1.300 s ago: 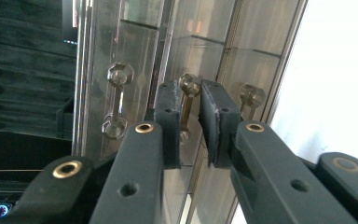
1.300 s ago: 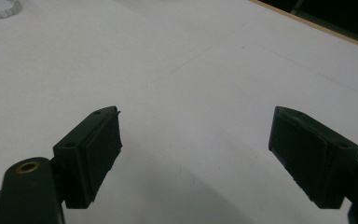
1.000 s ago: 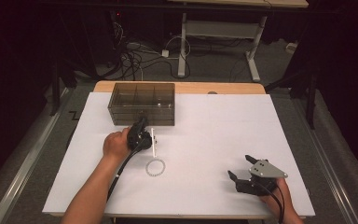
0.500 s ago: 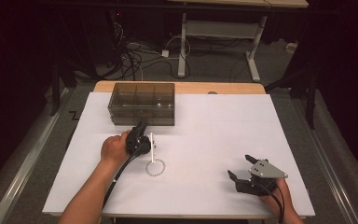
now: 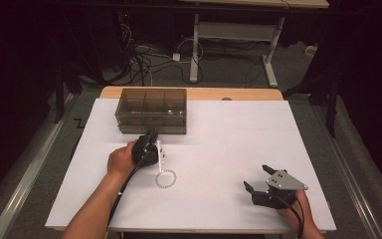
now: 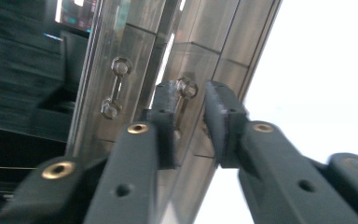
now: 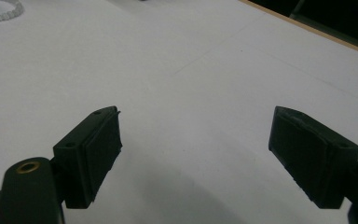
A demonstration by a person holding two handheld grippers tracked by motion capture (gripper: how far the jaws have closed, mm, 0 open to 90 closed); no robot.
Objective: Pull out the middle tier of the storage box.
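Smoky clear plastic forms the drawer box (image 5: 151, 110), the landmark at the far left of the white table (image 5: 238, 149). The left gripper (image 5: 149, 144) is at the box front, jaws narrow and just opening, set either side of a small drawer handle (image 6: 185, 88); contact cannot be judged, and the drawer looks still closed, so pulling it out seems to remain. Nearer the person than the box, a bead ring (image 5: 165, 178) lies on the table, with a small white piece (image 5: 162, 154) between ring and box. Well right of the box, the right gripper (image 5: 258, 181) rests, jaws wide and empty. Nothing blocks the box front.
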